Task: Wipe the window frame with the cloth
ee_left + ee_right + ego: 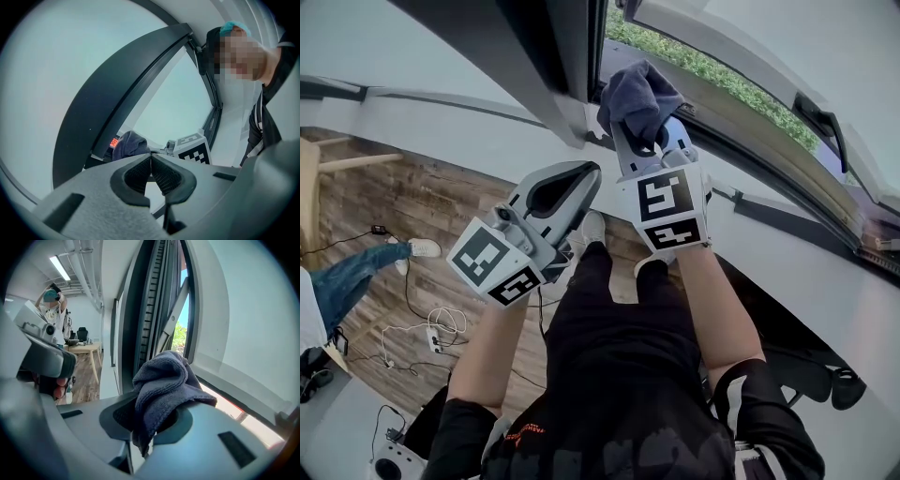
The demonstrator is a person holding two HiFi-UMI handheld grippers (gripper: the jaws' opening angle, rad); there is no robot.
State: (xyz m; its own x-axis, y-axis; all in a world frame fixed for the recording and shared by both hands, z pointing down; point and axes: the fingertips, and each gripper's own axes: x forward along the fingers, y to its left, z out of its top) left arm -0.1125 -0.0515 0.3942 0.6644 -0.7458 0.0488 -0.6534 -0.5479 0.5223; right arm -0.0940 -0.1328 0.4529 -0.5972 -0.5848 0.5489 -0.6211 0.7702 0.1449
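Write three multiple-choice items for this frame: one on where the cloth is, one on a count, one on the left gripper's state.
1. Where is the dark blue-grey towelling cloth?
A. on the wooden floor
B. over the person's shoulder
C. up at the dark window frame

2. How many grippers grip it?
A. none
B. one
C. two

3. The left gripper has its fingers:
A. shut together on nothing
B. wide apart
C. shut on the cloth

Answers:
1 C: the head view shows it held up at the frame's corner, by the open window.
2 B: only the right gripper has cloth pinched between its fingers.
3 A: the left gripper view shows its fingers meeting with nothing between them.
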